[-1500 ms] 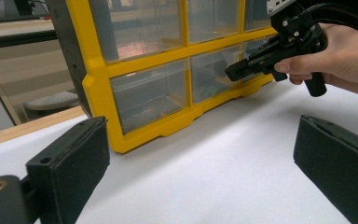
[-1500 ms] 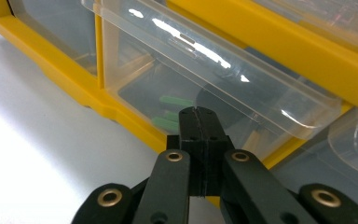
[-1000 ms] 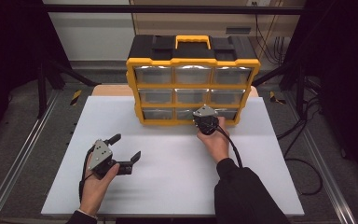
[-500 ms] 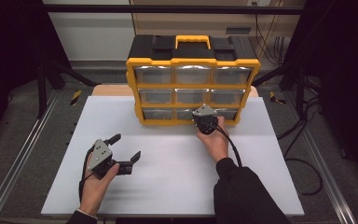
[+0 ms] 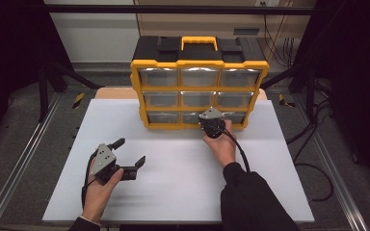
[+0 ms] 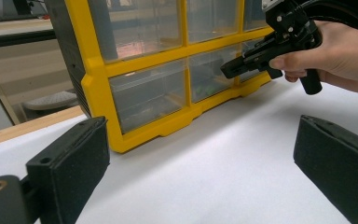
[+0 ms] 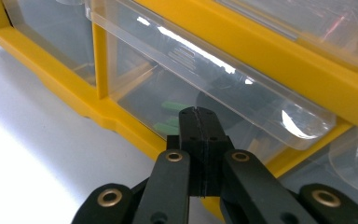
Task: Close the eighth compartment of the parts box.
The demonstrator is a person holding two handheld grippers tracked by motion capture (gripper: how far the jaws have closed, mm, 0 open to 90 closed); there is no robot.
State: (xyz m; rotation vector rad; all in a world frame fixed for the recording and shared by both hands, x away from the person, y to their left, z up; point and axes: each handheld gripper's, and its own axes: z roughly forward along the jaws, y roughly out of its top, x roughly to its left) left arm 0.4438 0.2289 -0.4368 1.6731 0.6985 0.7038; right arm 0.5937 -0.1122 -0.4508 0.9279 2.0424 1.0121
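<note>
My right hand-held gripper (image 7: 199, 122) clenched with nothing between its jaws, tips at the clear bottom-middle drawer (image 7: 214, 100) of the yellow organizer (image 5: 200, 82) standing at the tabletop's (image 5: 183, 192) far edge, my left hand-held gripper (image 5: 130, 153) released, resting well apart

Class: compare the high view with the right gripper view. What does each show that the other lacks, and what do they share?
High view alone: the organiser's black top and yellow handle, the white table, and the open left claw.
Right gripper view alone: green pieces inside the bottom middle drawer.
Both: the yellow drawer organiser and the shut right claw at that drawer.
</note>
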